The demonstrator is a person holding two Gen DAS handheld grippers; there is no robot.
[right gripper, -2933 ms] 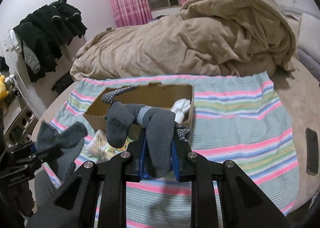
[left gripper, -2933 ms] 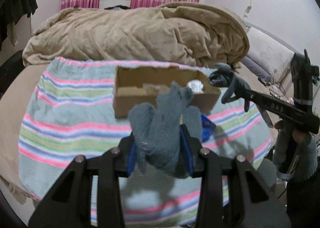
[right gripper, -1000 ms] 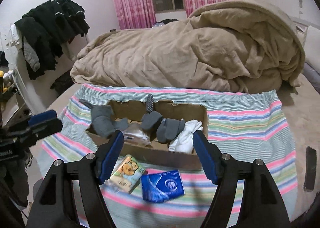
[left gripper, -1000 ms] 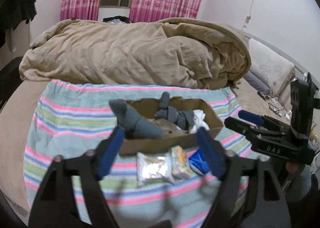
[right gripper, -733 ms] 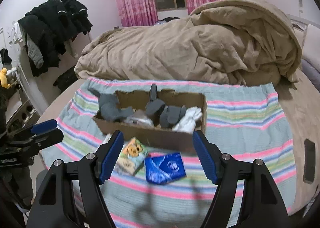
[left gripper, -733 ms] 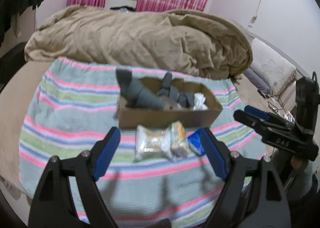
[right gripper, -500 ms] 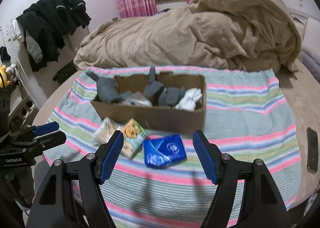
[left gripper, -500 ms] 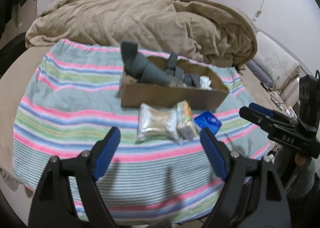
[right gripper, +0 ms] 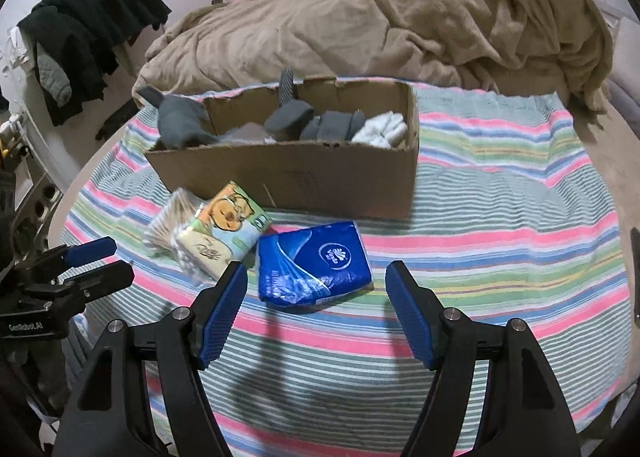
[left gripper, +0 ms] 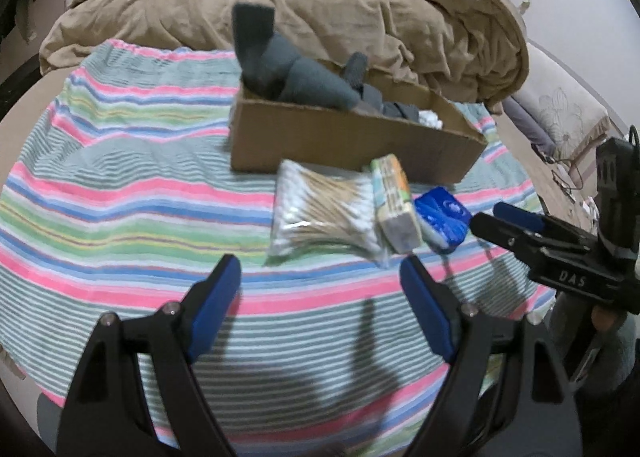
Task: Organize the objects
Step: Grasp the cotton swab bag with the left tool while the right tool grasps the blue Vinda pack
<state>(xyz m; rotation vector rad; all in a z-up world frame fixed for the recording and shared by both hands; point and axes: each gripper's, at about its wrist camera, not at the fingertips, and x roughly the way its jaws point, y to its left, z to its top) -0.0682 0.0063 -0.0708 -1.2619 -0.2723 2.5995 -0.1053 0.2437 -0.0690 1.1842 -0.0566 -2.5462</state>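
Observation:
A cardboard box [right gripper: 304, 173] [left gripper: 340, 141] sits on the striped blanket and holds grey socks [right gripper: 180, 123] [left gripper: 288, 69] and a white sock [right gripper: 380, 129]. In front of it lie a bag of cotton swabs [left gripper: 320, 213] [right gripper: 162, 227], a cartoon tissue pack [right gripper: 222, 233] [left gripper: 394, 201] and a blue tissue pack [right gripper: 314, 263] [left gripper: 442, 217]. My left gripper [left gripper: 320, 297] is open and empty, just short of the swabs. My right gripper [right gripper: 316, 289] is open and empty, over the blue pack's near edge.
A rumpled tan duvet [right gripper: 380, 17] lies behind the box. Dark clothes [right gripper: 88, 17] hang at the left wall. A pillow [left gripper: 568, 117] lies at the right. A dark object [right gripper: 635, 273] lies at the blanket's right edge.
Both grippers let go of the grey socks, which now lie in the box. Both have since opened and come down toward the packs in front of the box.

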